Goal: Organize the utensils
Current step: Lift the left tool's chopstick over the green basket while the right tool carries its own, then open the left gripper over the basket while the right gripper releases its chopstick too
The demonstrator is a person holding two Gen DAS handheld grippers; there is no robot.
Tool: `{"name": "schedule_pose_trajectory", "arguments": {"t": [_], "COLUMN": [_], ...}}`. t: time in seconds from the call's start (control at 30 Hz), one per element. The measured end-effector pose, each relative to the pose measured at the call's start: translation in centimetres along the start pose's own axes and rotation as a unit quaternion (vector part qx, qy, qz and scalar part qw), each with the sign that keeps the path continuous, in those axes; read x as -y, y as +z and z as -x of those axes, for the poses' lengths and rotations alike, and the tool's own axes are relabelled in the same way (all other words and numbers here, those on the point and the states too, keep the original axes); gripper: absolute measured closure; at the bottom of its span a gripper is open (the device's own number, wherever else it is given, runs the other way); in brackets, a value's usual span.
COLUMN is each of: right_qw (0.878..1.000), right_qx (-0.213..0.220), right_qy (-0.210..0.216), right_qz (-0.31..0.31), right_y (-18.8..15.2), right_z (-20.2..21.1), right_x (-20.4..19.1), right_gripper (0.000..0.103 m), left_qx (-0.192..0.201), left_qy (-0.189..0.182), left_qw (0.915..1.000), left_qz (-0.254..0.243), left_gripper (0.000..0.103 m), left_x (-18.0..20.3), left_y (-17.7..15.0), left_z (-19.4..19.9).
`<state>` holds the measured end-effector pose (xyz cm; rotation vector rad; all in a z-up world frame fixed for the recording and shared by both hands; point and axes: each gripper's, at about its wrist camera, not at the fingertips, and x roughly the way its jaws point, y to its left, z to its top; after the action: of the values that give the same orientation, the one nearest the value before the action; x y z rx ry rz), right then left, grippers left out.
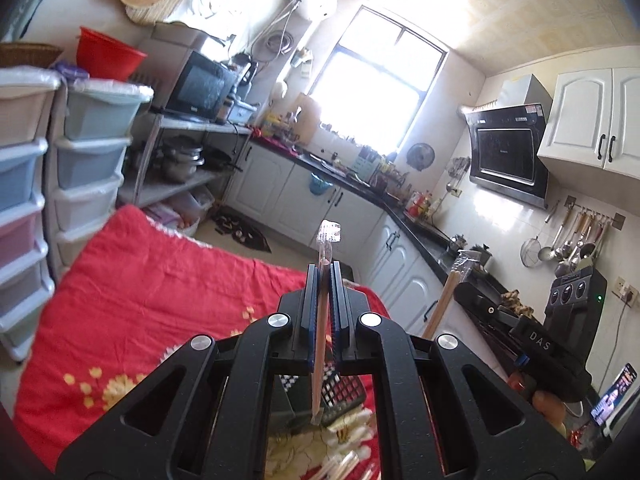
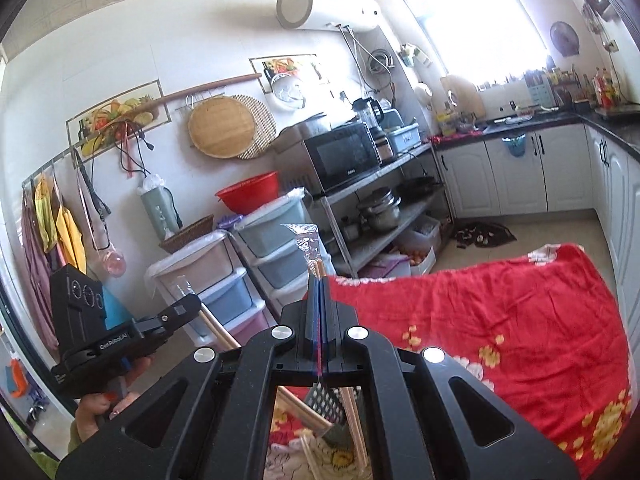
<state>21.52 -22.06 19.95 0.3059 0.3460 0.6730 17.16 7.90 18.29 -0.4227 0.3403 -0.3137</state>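
My left gripper (image 1: 325, 268) is shut on a pair of wrapped chopsticks (image 1: 322, 320); the clear wrapper sticks up past the fingertips and the sticks run down below the jaws. My right gripper (image 2: 319, 280) is shut on another wrapped pair of chopsticks (image 2: 316, 266), wrapper top above the tips. Both are held upright over a black mesh utensil holder (image 2: 326, 404), which also shows in the left wrist view (image 1: 340, 394), standing on the red flowered cloth (image 2: 480, 320). More wrapped chopsticks (image 1: 344, 462) lie below. The right gripper shows in the left wrist view (image 1: 476, 296), the left one in the right wrist view (image 2: 188, 306).
Stacked plastic drawers (image 2: 240, 276) and a metal shelf with a microwave (image 2: 344, 156) and pots stand beyond the table's far edge. White cabinets and a dark counter (image 1: 400, 216) run along the right. The cloth (image 1: 160, 300) covers the table.
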Motion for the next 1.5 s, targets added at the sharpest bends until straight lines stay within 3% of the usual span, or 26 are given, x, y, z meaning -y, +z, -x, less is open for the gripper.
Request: {"name": "schedule_pose_trajectory", "arguments": {"t": [0.27, 0.63, 1.33, 1.43, 1.5], "right_qw": [0.999, 0.999, 0.997, 0.996, 0.996], "right_qx": [0.025, 0.032, 0.024, 0.016, 0.013], "right_qy": [-0.012, -0.034, -0.076, -0.083, -0.088], "right_qz": [0.017, 0.016, -0.012, -0.019, -0.024], "right_y": [1.8, 0.4, -3.8, -4.4, -4.8], "right_z": [-1.3, -3.5, -5.0, -4.9, -4.7], "right_x": [0.6, 3.1, 6.3, 6.7, 7.0], "right_gripper": [0.102, 0.102, 0.101, 0.089, 0.074], "left_qx": [0.018, 0.011, -0.013, -0.020, -0.024], "left_qy": [0.038, 0.073, 0.082, 0.084, 0.086], "left_qw": [0.9989, 0.9970, 0.9964, 0.9961, 0.9958], "left_qz": [-0.018, -0.022, -0.015, -0.017, -0.016], "left_gripper": [0.100, 0.100, 0.100, 0.100, 0.091], "left_x": [-0.1, -1.2, -2.6, -2.7, -2.9], "left_y": [1.2, -0.4, -3.6, -4.2, -4.6], "left_z": [-0.8, -3.0, -5.4, -5.5, -5.4]}}
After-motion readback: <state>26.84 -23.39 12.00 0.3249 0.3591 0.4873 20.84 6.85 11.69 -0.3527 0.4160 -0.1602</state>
